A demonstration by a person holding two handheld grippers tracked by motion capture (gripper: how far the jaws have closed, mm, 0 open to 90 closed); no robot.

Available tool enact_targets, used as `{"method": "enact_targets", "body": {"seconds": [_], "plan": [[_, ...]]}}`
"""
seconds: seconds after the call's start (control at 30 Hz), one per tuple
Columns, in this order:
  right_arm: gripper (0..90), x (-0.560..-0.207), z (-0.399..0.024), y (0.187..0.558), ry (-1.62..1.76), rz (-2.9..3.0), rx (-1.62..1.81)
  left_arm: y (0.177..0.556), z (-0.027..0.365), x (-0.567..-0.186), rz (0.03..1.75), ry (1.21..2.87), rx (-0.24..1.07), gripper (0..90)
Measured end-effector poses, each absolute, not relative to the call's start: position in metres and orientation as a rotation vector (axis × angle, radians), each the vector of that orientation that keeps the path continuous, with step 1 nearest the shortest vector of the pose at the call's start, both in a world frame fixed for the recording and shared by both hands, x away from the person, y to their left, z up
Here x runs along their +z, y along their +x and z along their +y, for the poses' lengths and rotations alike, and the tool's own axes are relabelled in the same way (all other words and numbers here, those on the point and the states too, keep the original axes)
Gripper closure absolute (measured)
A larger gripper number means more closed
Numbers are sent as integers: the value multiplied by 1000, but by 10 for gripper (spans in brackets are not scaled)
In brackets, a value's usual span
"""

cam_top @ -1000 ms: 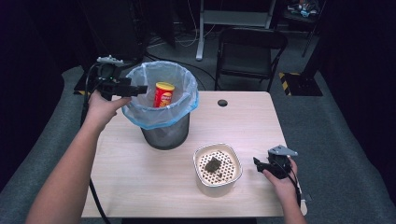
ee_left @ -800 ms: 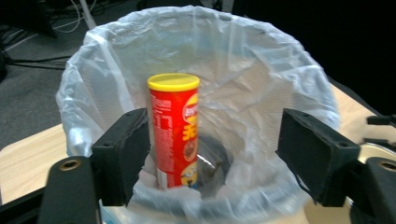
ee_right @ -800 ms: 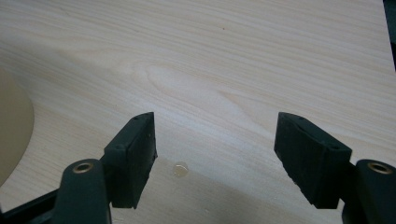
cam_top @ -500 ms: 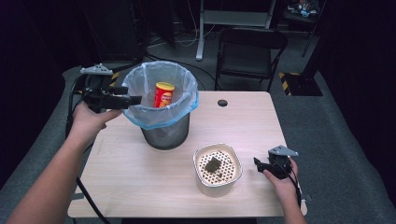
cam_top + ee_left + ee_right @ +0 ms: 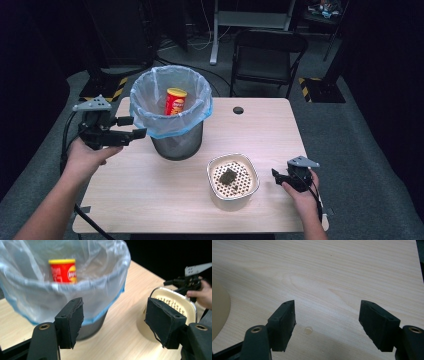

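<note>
In the high view, the wire bin (image 5: 172, 125) with its blue-edged plastic liner stands left of centre on the table (image 5: 150, 190), and a red and yellow can (image 5: 175, 101) stands upright inside it. At lower centre, the cream bowl (image 5: 233, 180) holds a perforated insert with a dark lump (image 5: 228, 176) on it, perhaps a sponge. My left gripper (image 5: 137, 133) has drawn back from the bin's rim toward the left edge of the frame, its jaws having just been closing on nothing. My right gripper (image 5: 275, 174) rests where it was, just right of the bowl. In the left gripper view, the can (image 5: 62, 270) sits at upper left within the liner, and my jaws are apart and empty. In the right gripper view, my jaws are parted over bare wood.
</note>
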State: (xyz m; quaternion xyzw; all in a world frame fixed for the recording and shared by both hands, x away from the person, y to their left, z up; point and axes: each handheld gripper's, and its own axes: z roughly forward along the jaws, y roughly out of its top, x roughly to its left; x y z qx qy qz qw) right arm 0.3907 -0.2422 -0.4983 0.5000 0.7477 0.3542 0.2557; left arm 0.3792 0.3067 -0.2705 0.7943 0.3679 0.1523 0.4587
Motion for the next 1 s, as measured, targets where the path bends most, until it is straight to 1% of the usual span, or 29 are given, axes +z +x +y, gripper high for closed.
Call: {"method": "enact_targets", "body": {"seconds": [0.17,0.2,0.3,0.37,0.4,0.5,0.7,0.8,0.83,1.0], "plan": [[290,-498,-241,390,1355,2037,963,367,307,-295,905,1956,385,313],[290,-498,-241,390,1355,2037,963,367,307,-295,905,1956,385,311],[290,-498,-241,390,1358,2028,960,359,299,-323,901,1997,435,312],[290,-498,-241,390,1357,2036,962,356,296,-336,897,2003,444,314],[290,-498,-241,390,1357,2036,962,356,296,-336,897,2003,444,316],[290,-498,-241,390,1364,2033,970,355,290,-360,889,2034,468,323],[290,-498,-241,390,1358,2037,961,355,284,-386,883,2044,452,332],[290,-498,-242,390,1356,2036,961,354,282,-405,870,2041,429,333],[290,-498,-241,390,1357,2035,962,354,282,-405,870,2041,429,333],[290,-498,-241,390,1358,2035,958,353,283,-436,861,2048,409,332]]}}
